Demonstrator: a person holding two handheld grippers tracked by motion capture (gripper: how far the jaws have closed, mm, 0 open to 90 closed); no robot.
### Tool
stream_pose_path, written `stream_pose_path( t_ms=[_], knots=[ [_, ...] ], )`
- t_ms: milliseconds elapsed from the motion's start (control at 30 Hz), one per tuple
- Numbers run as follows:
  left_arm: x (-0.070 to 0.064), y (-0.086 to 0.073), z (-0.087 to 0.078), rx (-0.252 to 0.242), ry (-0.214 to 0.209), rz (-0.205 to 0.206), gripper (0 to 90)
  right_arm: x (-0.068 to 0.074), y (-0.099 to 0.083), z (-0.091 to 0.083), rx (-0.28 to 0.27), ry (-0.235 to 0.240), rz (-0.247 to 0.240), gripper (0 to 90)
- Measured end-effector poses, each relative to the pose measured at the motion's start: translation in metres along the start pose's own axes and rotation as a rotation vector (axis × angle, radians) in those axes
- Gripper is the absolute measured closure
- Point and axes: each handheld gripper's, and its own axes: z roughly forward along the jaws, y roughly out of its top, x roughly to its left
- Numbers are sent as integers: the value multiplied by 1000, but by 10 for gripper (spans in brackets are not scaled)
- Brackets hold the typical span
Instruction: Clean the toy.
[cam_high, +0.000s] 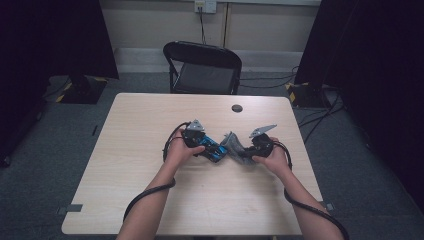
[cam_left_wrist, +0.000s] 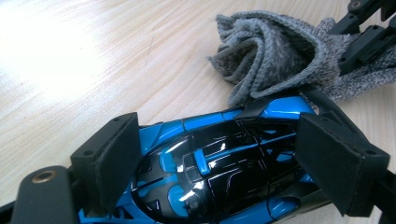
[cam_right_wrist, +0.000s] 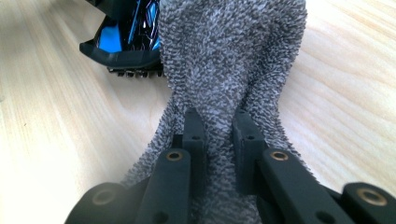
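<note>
Gripping with my left gripper (cam_left_wrist: 219, 158), I am holding the blue and black toy car (cam_left_wrist: 219, 158) across its body, one padded jaw on each flank, while it is resting near the middle of the table (cam_high: 150, 115). With my right gripper (cam_right_wrist: 219, 135) I am pinching a fold of the grey cloth (cam_right_wrist: 233, 56), jaws drawn narrow with the pile bunched between them, and I am pressing the free end of that cloth against one end of the car.

I am judging the car to be light, stiff and glossy: the hard shell is throwing back highlights, so it is likely slippery under the pads, and its thin edges and the finned underside showing in the right gripper view look easy to chip. Holding it at the widest part of the body, as I am doing, seems the safest place; the tips at either end would let it twist.

I am finding the cloth soft, limp and fuzzy, with a looped terry surface that is giving plenty of grip. Taking it by a gathered fold keeps a pad of fabric forward for rubbing; a single edge would just trail.

I am seeing no brand, label or readable writing on either thing. Only blue panels and black lines are marking the car's shell.
</note>
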Motion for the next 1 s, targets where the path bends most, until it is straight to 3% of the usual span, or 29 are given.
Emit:
stream_pose_path(
  t_ms=[700,1000],
  knots=[
    [-1,1,0,8,2,-2,148,-5,-23,-29,13,14,24,789],
    [-1,1,0,8,5,0,148,-12,-19,-47,-13,-1,47,789]
  ],
)
